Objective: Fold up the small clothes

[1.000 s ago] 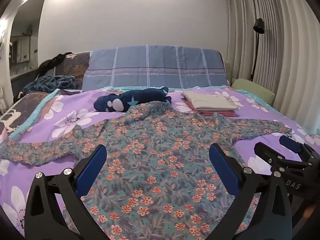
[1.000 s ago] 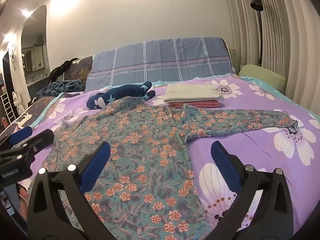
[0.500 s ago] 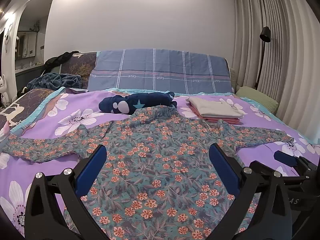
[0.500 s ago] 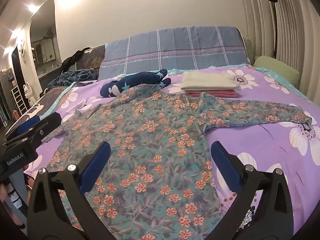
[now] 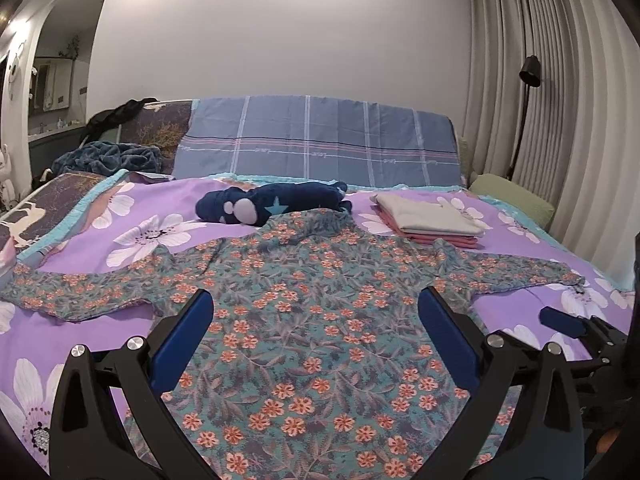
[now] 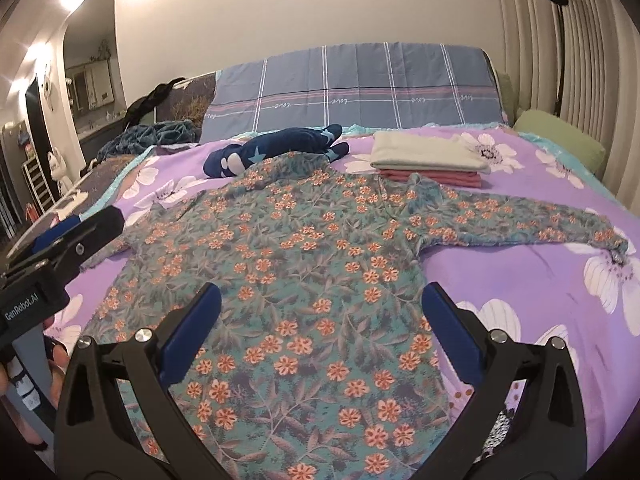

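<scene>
Hidden or cut off: the floral shirt's (image 5: 320, 320) hem runs off the bottom edge in both views; its left sleeve end leaves the left edge of the left wrist view.
Hard to make out: the right gripper (image 5: 576, 326) shows only as a blue tip at right centre of the left wrist view, the rest dark.
Left gripper (image 5: 316, 320): jaws spread wide, empty, above the shirt's middle.
Right gripper, own view (image 6: 322, 312): jaws wide apart, holding nothing, over the shirt's lower body.
Shirt: flat on the purple flowered bedspread (image 6: 520, 280), sleeves out to both sides, centre frame.
Beyond the collar: a navy garment (image 5: 276, 204), touching it.
Upper right: folded stack (image 5: 432, 224) by the shoulder.
</scene>
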`<state>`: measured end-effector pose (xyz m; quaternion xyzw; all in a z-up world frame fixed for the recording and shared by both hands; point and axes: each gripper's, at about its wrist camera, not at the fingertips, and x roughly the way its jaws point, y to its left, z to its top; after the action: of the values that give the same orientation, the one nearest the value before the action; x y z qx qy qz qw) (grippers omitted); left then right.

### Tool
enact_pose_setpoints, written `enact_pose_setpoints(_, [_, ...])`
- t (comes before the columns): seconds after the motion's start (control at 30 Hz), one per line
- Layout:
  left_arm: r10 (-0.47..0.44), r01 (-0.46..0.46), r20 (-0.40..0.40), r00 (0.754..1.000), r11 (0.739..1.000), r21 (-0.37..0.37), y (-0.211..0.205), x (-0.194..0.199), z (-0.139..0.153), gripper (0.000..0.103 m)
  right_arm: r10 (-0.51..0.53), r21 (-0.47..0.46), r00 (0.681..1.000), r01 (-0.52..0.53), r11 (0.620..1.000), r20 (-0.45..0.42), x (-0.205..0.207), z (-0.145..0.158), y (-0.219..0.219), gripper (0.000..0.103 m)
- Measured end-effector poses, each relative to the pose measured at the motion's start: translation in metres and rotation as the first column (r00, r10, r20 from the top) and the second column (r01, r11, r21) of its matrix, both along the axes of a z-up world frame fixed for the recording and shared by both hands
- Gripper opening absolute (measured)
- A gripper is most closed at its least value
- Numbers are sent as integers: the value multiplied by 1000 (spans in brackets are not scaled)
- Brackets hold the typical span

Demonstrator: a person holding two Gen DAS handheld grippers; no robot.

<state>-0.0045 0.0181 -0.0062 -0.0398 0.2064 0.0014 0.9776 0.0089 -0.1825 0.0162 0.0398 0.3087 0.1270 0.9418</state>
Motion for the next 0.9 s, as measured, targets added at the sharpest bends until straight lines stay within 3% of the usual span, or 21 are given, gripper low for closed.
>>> enact_pose_setpoints(0.1, [10,-10,11,1000,1000,15,1,0,-1,102,-9,-18,1000,10,1000,10,0,-1,1,101])
enact_pose_setpoints(0.3, [-19,20,9,1000,999,-41,6,2,-4,102,-2,-35,1000,3,999,27,-1,3,6,101])
enact_pose_setpoints(0.9, [-5,5,-24,1000,1000,-8,14,5,-13,102,-23,-68,999,25,997,32,2,2,9,101])
